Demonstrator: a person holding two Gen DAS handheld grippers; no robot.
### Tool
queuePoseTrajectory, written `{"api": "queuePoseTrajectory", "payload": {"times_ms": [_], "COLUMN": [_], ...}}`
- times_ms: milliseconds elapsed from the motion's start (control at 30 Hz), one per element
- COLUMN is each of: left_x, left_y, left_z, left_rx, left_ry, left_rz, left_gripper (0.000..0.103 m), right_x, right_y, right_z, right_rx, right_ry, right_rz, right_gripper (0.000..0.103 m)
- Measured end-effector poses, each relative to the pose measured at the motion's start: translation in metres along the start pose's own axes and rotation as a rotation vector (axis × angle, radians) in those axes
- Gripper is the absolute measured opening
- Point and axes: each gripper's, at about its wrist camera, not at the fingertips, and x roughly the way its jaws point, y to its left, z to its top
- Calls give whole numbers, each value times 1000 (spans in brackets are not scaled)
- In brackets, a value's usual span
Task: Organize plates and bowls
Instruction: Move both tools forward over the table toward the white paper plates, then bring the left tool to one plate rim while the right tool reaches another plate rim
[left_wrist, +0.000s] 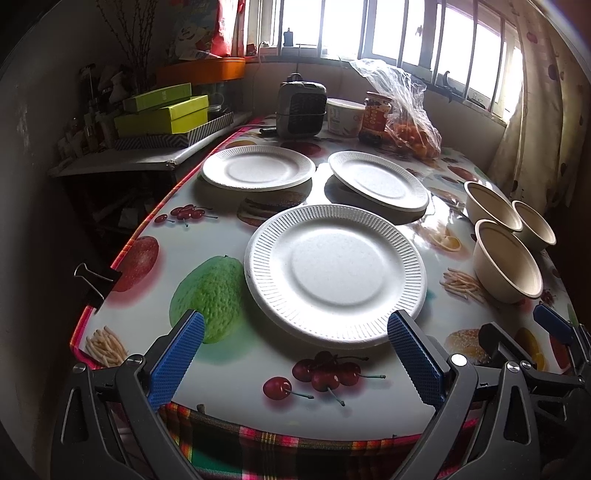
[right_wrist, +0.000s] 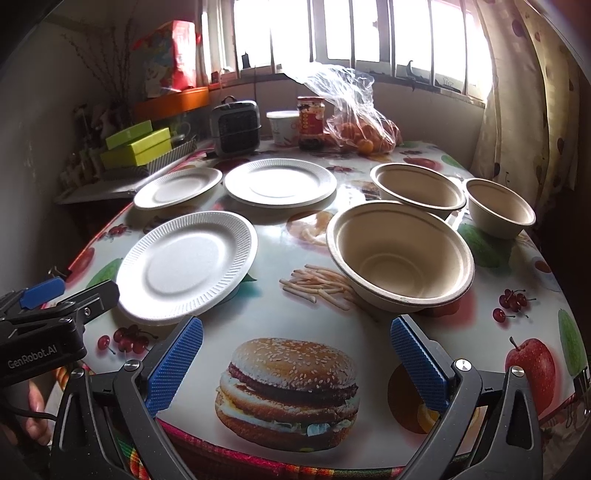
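Three white paper plates lie apart on the fruit-print table: a near plate (left_wrist: 334, 275) (right_wrist: 186, 266), a far left plate (left_wrist: 258, 168) (right_wrist: 177, 187) and a far right plate (left_wrist: 378, 181) (right_wrist: 280, 181). Three beige bowls stand at the right: a near bowl (left_wrist: 508, 258) (right_wrist: 400, 254), a middle bowl (left_wrist: 491, 205) (right_wrist: 417, 186) and a small far bowl (left_wrist: 535, 227) (right_wrist: 498, 206). My left gripper (left_wrist: 295, 325) is open and empty, just short of the near plate. My right gripper (right_wrist: 295, 328) is open and empty, near the table's front edge before the near bowl.
At the table's far end stand a small grey heater (left_wrist: 301, 110), a white tub (left_wrist: 345, 116), a jar (left_wrist: 376, 118) and a plastic bag of oranges (left_wrist: 410, 125). Green boxes (left_wrist: 162, 110) sit on a side shelf at left. A binder clip (left_wrist: 98, 280) grips the left table edge.
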Motion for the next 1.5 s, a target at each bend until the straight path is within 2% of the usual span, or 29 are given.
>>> {"api": "queuePoseTrajectory", "payload": {"times_ms": [367, 733, 967, 1167, 1367, 1500], "left_x": [0, 0, 12, 27, 46, 62], "left_y": [13, 48, 63, 74, 96, 110], "left_z": [20, 64, 93, 118, 139, 152], "left_rx": [-12, -54, -74, -99, -144, -145], "left_ry": [-21, -71, -59, -45, -43, -26], "left_rz": [0, 50, 68, 35, 32, 59], "left_gripper": [100, 100, 100, 100, 100, 100], "right_x": [-2, 8, 21, 42, 75, 106], "right_y": [2, 15, 24, 33, 48, 57], "right_z": [24, 70, 103, 138, 172, 192], "right_rx": [-9, -39, -54, -83, -172, -213], "right_ry": [-50, -84, -77, -63, -62, -17], "right_rz": [-3, 52, 106, 155, 204, 249], "right_gripper": [103, 103, 102, 99, 99, 99]}}
